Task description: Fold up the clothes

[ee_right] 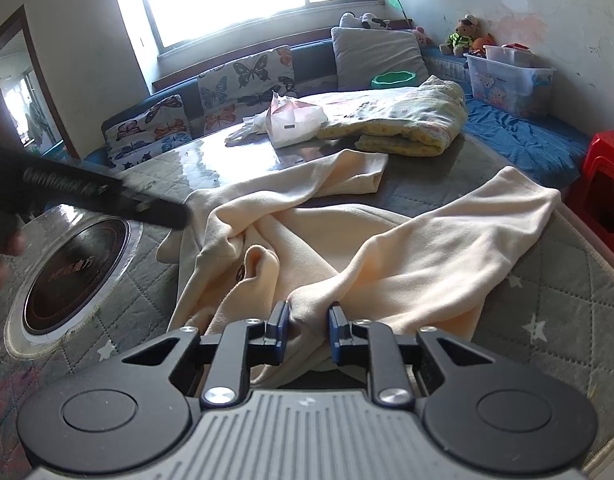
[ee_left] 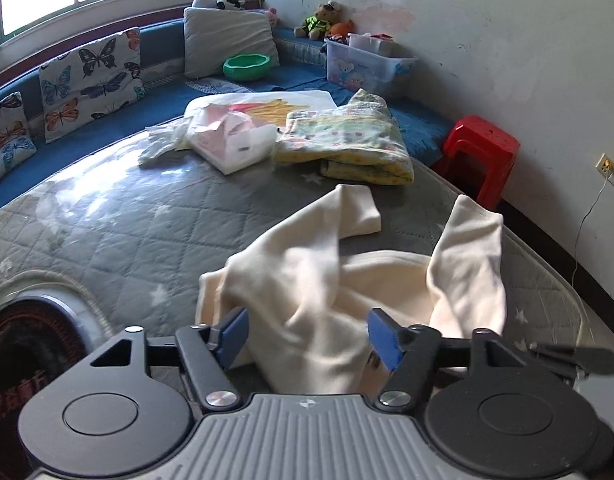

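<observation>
Grey quilted mattress [ee_right: 555, 280] w/ star print carries a cream garment [ee_right: 387, 256], crumpled at centre, one sleeve running toward a folded yellow floral blanket [ee_right: 407, 120] and a white plastic bag [ee_right: 291, 120] farther back; a round black induction hob [ee_right: 75, 272] sits just beside the garment's left edge. Right gripper [ee_right: 307, 330]: jaws nearly together, clamped on a bunched fold at the garment's near edge. Left gripper [ee_left: 307, 336]: jaws wide apart, cream fabric lying between them, pads not closed on it.

Cream garment [ee_right: 347, 240], star-patterned grey quilt [ee_right: 547, 320]
</observation>
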{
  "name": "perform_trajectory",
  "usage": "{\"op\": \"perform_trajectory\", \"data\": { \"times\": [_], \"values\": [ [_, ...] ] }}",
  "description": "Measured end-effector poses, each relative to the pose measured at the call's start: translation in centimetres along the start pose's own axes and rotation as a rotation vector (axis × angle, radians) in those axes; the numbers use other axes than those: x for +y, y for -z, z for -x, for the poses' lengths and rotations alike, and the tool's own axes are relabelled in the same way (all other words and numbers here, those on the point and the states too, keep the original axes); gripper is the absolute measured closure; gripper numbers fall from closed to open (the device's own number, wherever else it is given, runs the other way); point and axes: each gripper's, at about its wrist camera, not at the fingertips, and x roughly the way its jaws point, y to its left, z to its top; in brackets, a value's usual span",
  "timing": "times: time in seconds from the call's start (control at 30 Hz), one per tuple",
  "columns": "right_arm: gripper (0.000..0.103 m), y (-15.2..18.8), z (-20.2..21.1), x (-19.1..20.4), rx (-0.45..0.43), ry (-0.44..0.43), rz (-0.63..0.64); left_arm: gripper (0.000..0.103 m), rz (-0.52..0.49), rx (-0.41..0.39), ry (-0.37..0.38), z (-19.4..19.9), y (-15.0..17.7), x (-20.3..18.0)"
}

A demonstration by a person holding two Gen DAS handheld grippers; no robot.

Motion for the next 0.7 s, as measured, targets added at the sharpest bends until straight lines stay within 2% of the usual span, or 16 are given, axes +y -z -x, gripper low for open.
{"op": "perform_trajectory", "data": {
  "times": [0.17, 0.2, 0.23, 0.27, 0.33, 0.37, 0.43, 0.7],
  "values": [
    [0.083, -0.2, -0.3, -0.1, 0.000, -0.011, -0.020, 0.035, 0.016, 0.059, -0.042, -3.0, -0.5, -0.8],
    [0.083, -0.2, -0.4, -0.2, 0.000, -0.012, -0.023, 0.046, 0.014, 0.067, -0.036, -3.4, -0.4, -0.7],
    [0.083, -0.2, -0.4, -0.2, 0.001, -0.014, -0.023, 0.075, 0.013, 0.075, -0.029, -3.8, -0.3, -0.6],
    [0.083, -0.1, -0.4, -0.3, 0.000, -0.015, -0.019, 0.086, 0.017, 0.086, -0.018, -4.0, -0.1, -0.3],
    [0.086, 0.0, -0.3, -0.3, -0.006, -0.019, -0.007, 0.096, 0.020, 0.088, -0.005, -4.0, 0.2, 0.3],
    [0.091, 0.1, -0.2, -0.3, -0.015, -0.026, 0.003, 0.096, 0.017, 0.078, -0.003, -3.8, 0.4, 0.6],
    [0.095, 0.2, 0.2, -0.3, -0.029, -0.032, 0.011, 0.097, 0.024, 0.057, 0.001, -3.0, 0.6, 1.3],
    [0.096, 0.4, 2.9, -0.2, -0.087, -0.040, 0.016, 0.098, 0.074, -0.041, -0.006, 2.4, 1.7, 5.2]
  ]
}}
